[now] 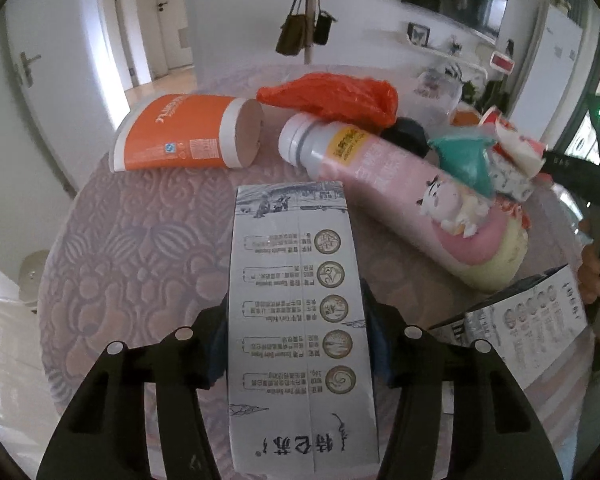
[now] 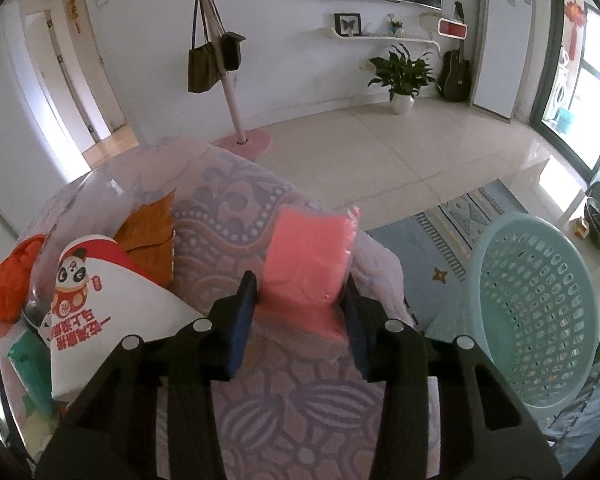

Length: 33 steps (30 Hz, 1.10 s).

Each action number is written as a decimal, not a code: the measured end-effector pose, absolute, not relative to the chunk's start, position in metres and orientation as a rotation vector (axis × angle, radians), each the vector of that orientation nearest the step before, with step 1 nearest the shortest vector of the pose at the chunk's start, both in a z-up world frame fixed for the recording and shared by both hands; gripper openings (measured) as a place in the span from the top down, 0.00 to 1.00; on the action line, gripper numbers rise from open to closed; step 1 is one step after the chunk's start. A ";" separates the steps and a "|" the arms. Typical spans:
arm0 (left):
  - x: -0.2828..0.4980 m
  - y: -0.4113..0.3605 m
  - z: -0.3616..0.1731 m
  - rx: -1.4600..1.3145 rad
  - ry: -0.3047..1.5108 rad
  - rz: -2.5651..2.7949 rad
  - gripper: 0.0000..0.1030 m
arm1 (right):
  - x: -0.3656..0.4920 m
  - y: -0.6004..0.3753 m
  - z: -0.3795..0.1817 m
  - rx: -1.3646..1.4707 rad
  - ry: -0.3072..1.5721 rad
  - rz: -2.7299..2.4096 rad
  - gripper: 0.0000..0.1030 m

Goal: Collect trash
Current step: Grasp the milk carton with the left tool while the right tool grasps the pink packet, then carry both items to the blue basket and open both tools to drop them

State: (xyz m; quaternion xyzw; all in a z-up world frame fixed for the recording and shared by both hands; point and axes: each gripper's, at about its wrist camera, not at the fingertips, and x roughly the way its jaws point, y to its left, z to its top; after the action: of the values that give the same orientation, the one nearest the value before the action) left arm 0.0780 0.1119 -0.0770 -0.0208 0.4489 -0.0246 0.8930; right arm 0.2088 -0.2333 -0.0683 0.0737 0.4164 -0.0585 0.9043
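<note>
Gripping trash in both tongs over the patterned lilac table cover.

The left gripper clasps a tall white milk carton printed with round brown seals, dead centre; the right gripper clenches a flat pink plastic-wrapped packet. A pale-blue perforated plastic basket sits at three o'clock.

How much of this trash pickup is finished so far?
Little looks done: the blue basket looks empty. In hand: the left tongs grip a milk carton, and the right tongs grip a pink packet. Still on the table: an orange cup, a pink bottle and an orange bag.
</note>
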 end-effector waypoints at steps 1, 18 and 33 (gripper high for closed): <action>0.075 0.113 -0.073 -0.054 0.905 -0.060 0.48 | 0.206 -0.232 -0.067 0.149 0.851 -0.117 0.64; 0.091 -0.022 0.065 -0.151 0.592 -0.438 0.49 | 0.113 -0.310 0.021 0.148 0.577 -0.198 0.66; 0.179 -0.259 -0.008 -0.144 0.854 -0.755 0.48 | 0.090 -0.451 -0.037 0.416 0.715 -0.349 0.66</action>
State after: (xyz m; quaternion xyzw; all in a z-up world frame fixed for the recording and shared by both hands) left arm 0.1789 -0.2595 -0.0084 -0.0680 0.4039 -0.3572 0.8394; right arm 0.0897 -0.4513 -0.0372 0.2009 0.3458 -0.1685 0.9009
